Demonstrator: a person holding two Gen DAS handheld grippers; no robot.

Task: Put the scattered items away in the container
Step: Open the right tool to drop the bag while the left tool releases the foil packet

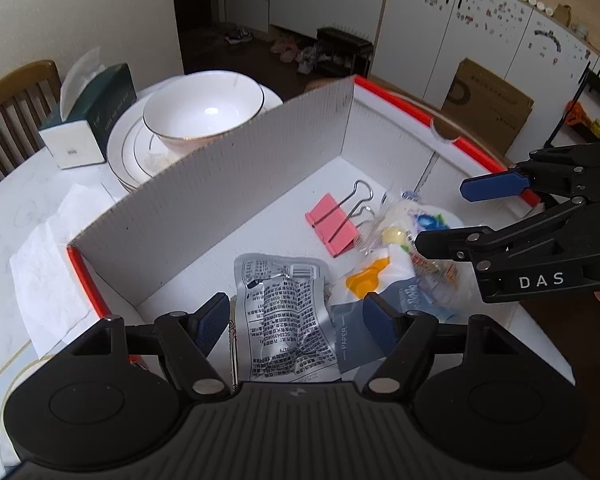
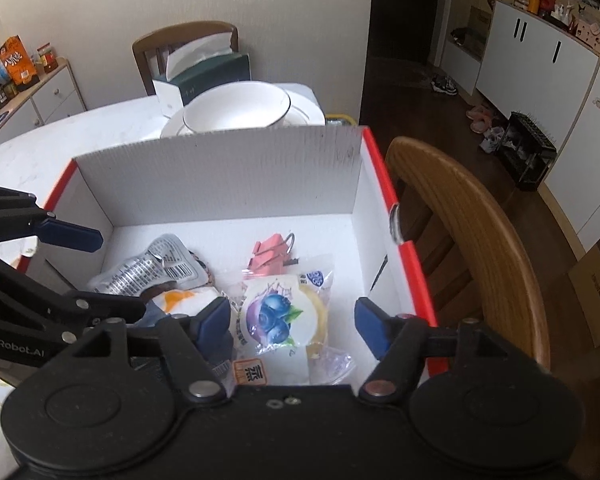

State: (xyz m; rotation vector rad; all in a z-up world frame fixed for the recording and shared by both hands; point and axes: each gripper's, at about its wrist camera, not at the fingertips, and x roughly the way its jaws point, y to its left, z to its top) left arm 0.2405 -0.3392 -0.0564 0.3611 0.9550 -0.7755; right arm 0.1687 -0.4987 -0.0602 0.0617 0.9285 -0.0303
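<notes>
A white cardboard box with a red rim (image 1: 236, 184) (image 2: 220, 176) stands on the table. Inside lie a silver foil packet (image 1: 284, 312) (image 2: 148, 268), a pink binder clip (image 1: 332, 228) (image 2: 268, 256), a clear-wrapped blueberry snack (image 2: 280, 312) (image 1: 416, 224) and a white tissue pack with an orange mark (image 1: 376, 280) (image 2: 180, 300). My left gripper (image 1: 296, 320) (image 2: 100, 276) is open and empty above the foil packet. My right gripper (image 2: 292, 324) (image 1: 440, 216) is open and empty above the blueberry snack.
A white bowl (image 1: 204, 108) (image 2: 236, 108) on stacked plates and a dark green tissue box (image 1: 88, 116) (image 2: 204, 76) stand behind the box. A crumpled tissue (image 1: 56, 248) lies left of it. A wooden chair back (image 2: 468, 232) is close on the right.
</notes>
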